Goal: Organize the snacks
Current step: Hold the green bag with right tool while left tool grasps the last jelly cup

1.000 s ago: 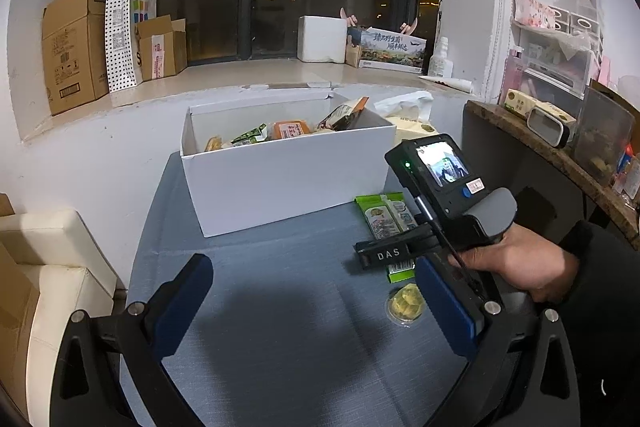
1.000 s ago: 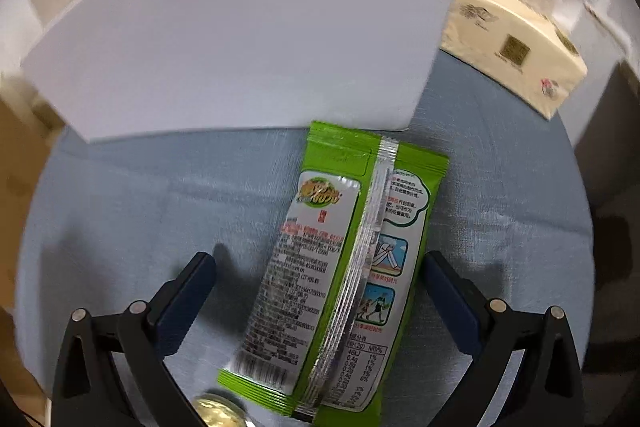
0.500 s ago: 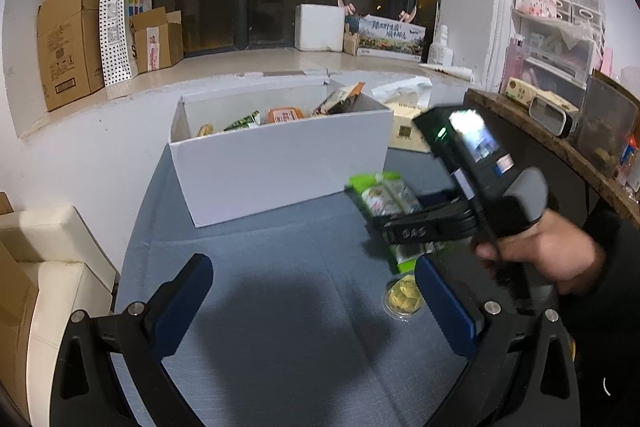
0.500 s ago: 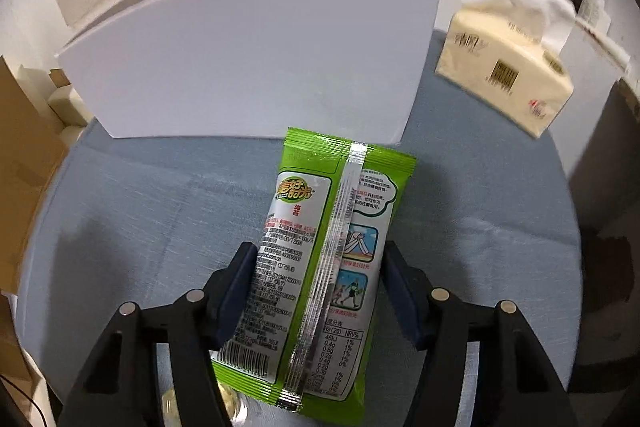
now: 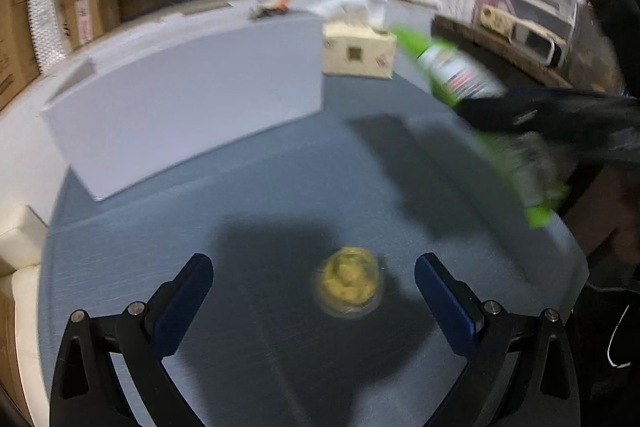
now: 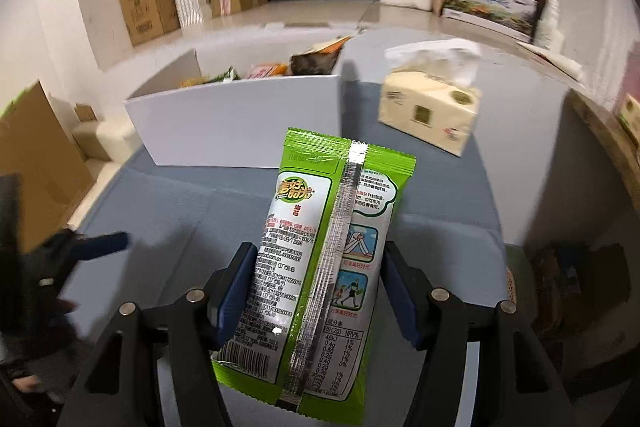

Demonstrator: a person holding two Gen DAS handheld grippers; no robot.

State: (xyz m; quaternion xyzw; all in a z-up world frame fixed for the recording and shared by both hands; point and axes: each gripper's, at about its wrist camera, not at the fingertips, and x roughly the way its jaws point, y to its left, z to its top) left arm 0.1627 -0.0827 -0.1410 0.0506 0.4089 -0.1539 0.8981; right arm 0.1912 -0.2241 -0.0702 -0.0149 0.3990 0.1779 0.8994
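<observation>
right wrist view: the right gripper [image 6: 316,291] pinches the green snack packet [image 6: 320,267] by its sides, lifted off the table [image 6: 440,195]; ahead stands the white box [image 6: 240,123]. the slick film could slip, or its top catch the box's near wall. the left gripper [image 5: 314,287], spread wide, hangs over the round yellow snack [image 5: 348,281], with open cloth around it.
</observation>
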